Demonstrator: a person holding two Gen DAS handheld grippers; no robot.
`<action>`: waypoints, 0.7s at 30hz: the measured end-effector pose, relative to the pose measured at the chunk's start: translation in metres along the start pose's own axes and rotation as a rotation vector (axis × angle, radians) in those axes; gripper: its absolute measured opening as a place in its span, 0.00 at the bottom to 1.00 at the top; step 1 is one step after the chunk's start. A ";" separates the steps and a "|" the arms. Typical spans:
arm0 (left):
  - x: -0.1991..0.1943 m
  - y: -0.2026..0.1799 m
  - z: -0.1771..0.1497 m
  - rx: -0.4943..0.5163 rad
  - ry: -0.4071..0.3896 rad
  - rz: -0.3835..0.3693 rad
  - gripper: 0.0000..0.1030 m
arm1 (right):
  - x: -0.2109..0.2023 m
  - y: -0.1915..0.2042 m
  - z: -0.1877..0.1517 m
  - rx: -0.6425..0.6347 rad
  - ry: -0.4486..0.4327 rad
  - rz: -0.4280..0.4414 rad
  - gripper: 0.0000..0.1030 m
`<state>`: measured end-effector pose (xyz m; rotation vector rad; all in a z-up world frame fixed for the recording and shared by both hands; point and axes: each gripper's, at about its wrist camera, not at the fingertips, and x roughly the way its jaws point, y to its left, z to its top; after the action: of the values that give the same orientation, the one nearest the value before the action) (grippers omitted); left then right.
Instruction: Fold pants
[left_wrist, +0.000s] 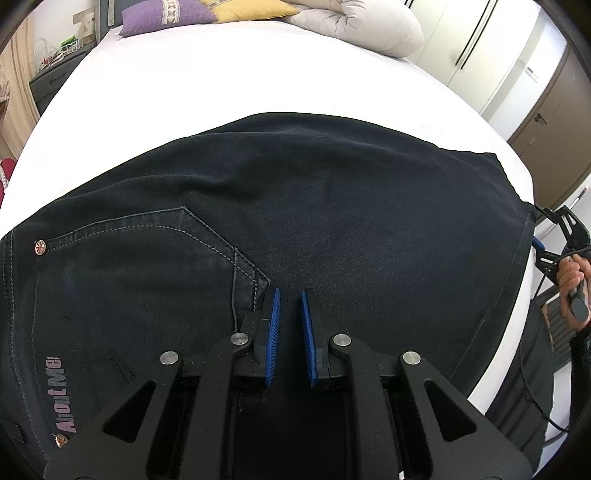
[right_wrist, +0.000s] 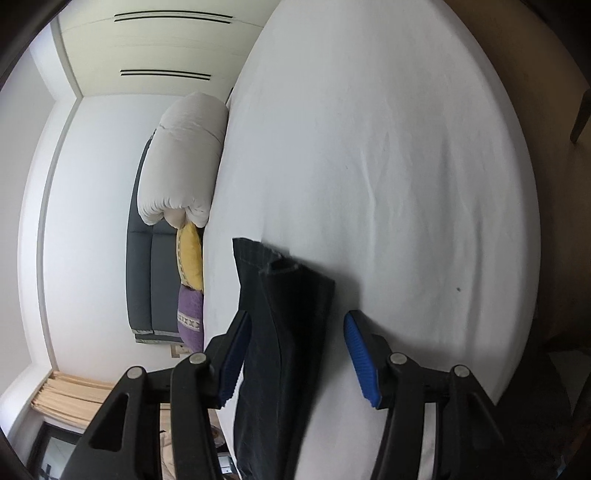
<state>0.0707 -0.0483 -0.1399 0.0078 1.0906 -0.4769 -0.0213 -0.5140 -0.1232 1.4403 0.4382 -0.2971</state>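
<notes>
Dark jeans (left_wrist: 314, 206) flat on bed

Matt denim pants (left_wrist: 332, 206); smooth cotton sheet (left_wrist: 221, 74)

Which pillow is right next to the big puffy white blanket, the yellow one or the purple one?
The yellow pillow. It sits right up against the rolled white blanket, while the purple pillow is on the yellow one's far side, farther from the blanket.

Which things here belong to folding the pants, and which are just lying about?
For the job: dark denim pants; white bed sheet; left gripper; right gripper.
Lying about: purple cushion; yellow cushion; rolled white duvet.
</notes>
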 end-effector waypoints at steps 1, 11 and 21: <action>0.001 0.000 0.000 -0.003 0.001 -0.004 0.12 | 0.002 0.002 0.001 0.001 0.001 0.002 0.55; 0.001 0.009 0.000 -0.025 0.005 -0.029 0.12 | 0.028 0.012 0.010 -0.026 0.035 -0.018 0.13; -0.003 0.020 -0.002 -0.043 -0.002 -0.053 0.11 | 0.022 0.028 0.003 -0.134 0.004 -0.073 0.09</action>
<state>0.0756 -0.0289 -0.1428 -0.0595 1.1007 -0.5013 0.0115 -0.5122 -0.1087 1.2961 0.5059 -0.3174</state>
